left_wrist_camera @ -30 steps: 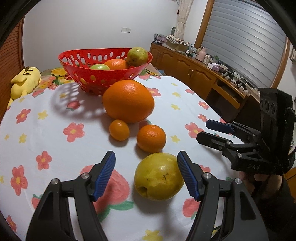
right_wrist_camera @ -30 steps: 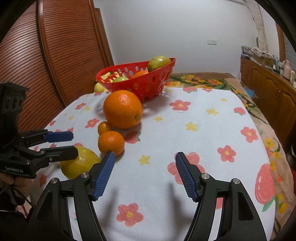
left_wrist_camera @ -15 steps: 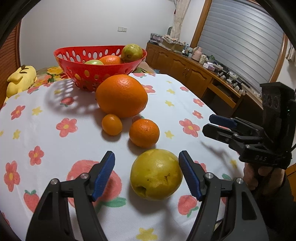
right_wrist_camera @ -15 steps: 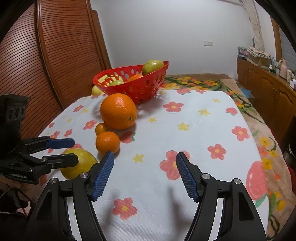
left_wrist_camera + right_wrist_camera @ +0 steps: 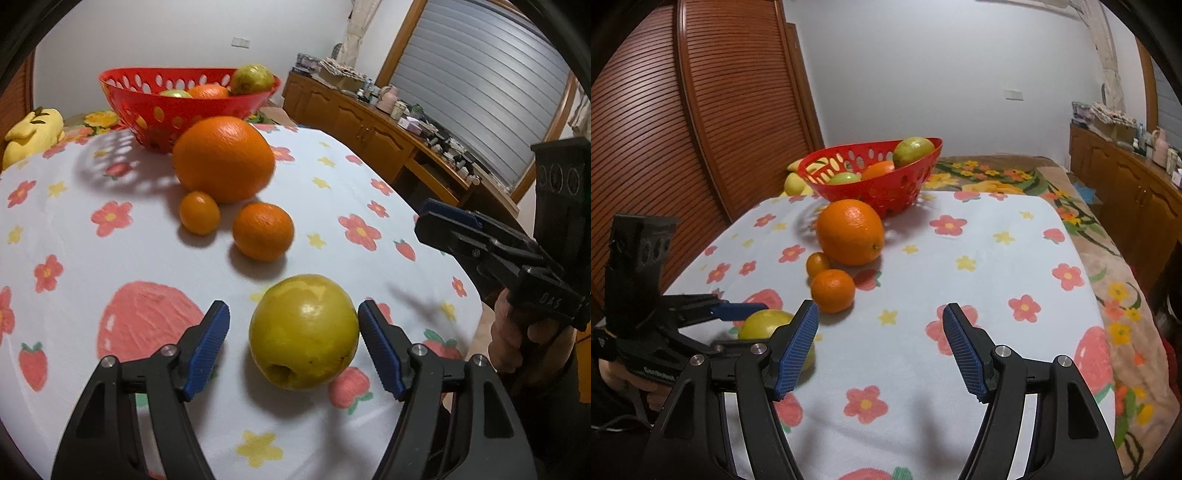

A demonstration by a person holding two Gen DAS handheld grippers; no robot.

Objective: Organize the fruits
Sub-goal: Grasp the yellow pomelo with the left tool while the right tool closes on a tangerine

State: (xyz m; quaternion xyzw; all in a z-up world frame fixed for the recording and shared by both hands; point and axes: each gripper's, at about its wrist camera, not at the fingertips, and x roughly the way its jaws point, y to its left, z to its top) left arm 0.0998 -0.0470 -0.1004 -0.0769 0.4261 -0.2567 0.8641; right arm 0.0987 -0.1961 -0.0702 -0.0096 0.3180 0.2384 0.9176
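Yellow apple bracketed by the left gripper, not yet gripped

The yellow apple lies on the flowered worktop, between the fingers of the left gripper, which are closing; one pad is seen just beside the skin, the other apart from it. The right gripper is held released over bare cloth, nothing between its fingers. Three oranges are left near the red basket, which is already partly filled. A slip is judged likely if the round, glossy apple is pinched off-centre: it could be squeezed out and rolled toward the worktop's edge or into the nearest orange.
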